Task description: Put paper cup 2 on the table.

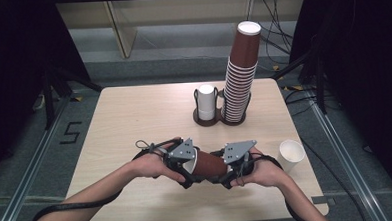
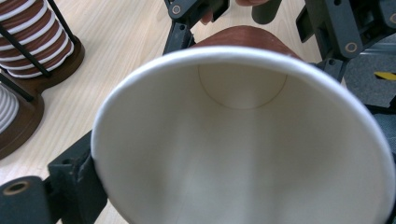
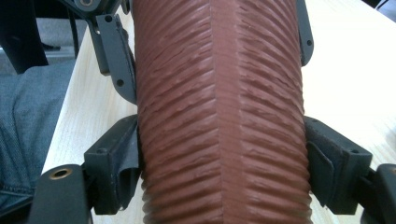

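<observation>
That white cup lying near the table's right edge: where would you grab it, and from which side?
Grip the white cup across its wall just below the rim, coming down from above and from the left, the table side. Its open mouth faces up and towards the camera, and it sits at the table edge, so a push from the left could tip it off.

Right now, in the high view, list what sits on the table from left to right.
left tool → brown ribbed paper cup held between both tools → right tool → loose white cup by the table's right edge. The rack of stacked cups at the back overlaps this span, so it is left out.
</observation>
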A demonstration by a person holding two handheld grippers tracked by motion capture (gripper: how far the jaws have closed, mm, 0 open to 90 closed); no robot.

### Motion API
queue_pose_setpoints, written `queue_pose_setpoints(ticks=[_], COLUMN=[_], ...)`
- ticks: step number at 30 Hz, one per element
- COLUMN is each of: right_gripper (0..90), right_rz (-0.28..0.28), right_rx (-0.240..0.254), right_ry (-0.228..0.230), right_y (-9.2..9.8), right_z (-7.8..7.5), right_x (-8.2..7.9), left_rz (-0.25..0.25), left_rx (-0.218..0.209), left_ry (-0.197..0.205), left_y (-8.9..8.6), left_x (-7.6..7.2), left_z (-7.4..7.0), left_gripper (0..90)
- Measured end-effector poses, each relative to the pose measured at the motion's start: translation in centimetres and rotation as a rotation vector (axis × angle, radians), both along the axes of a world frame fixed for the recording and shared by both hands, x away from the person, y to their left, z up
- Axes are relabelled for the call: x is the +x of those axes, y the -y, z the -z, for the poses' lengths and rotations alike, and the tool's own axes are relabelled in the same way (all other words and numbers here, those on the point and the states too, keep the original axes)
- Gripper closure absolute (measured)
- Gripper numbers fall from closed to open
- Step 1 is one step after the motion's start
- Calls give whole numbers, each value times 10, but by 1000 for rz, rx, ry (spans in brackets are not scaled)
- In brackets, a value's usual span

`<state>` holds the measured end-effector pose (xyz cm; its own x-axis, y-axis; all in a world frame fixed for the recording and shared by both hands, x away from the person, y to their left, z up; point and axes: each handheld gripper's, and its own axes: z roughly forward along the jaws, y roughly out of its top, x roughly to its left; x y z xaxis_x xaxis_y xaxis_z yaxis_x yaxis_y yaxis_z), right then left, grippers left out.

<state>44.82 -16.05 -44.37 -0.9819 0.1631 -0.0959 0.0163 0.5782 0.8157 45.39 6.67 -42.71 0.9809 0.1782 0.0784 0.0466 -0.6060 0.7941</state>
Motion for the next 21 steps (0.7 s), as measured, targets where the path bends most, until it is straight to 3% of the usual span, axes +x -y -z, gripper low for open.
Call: queue_pose_setpoints(ticks=[8,15,21], right_gripper=[209,149,68], right_rz=[17,26,39], right_rx=[-11,-11,-28], right_ry=[-20,-9,-9], right_y=[-2,-4,-3], right_z=[-6,-10,-8], right_x=[-1,-3,-4], left_rz=[-2,11,26], left_rx=[-3,20,67], left_ry=[24,50,77], left_y=[0,2,3], left_x=[-1,-2,-3], left_z=[-4,-7,-8], left_gripper=[77,77,77])
